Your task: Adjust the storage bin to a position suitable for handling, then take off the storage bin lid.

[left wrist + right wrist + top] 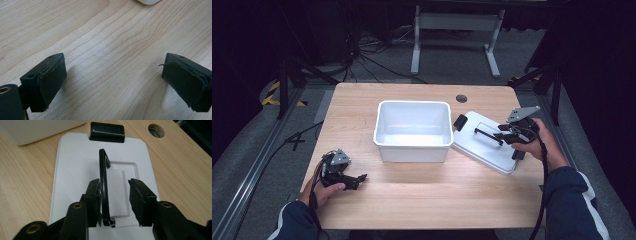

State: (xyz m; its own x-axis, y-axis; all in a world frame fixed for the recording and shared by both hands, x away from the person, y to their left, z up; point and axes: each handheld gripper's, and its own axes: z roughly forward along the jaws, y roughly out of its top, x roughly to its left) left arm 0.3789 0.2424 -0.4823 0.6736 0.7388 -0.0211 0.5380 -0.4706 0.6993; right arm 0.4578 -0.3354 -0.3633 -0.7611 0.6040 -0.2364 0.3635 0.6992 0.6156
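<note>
Lid lies flat on the counter, just right of the white bin and touching or nearly touching its right wall, with its black handle stood upright. Your right gripper is half closed around that handle — left pad touching it, right pad apart from it, so nothing is gripped yet. Risk one: closing from this offset pushes the handle sideways before the far pad arrives, and a hinged handle may fold over or skid the lid across the wood. Centre the handle between the pads first. Risk two: the pads sit low on the handle, near its hinge end — a lift from there would likely let the lid swing and tip, and its black latch end could knock the bin. Risk three: the lid overhangs the counter's right edge a little in the high view, so a sideways shove could send it off. Your left gripper rests wide open on the counter near the front left, well apart from the bin, holding nothing, so the bin is unsteadied if the lid bumps it.
</note>
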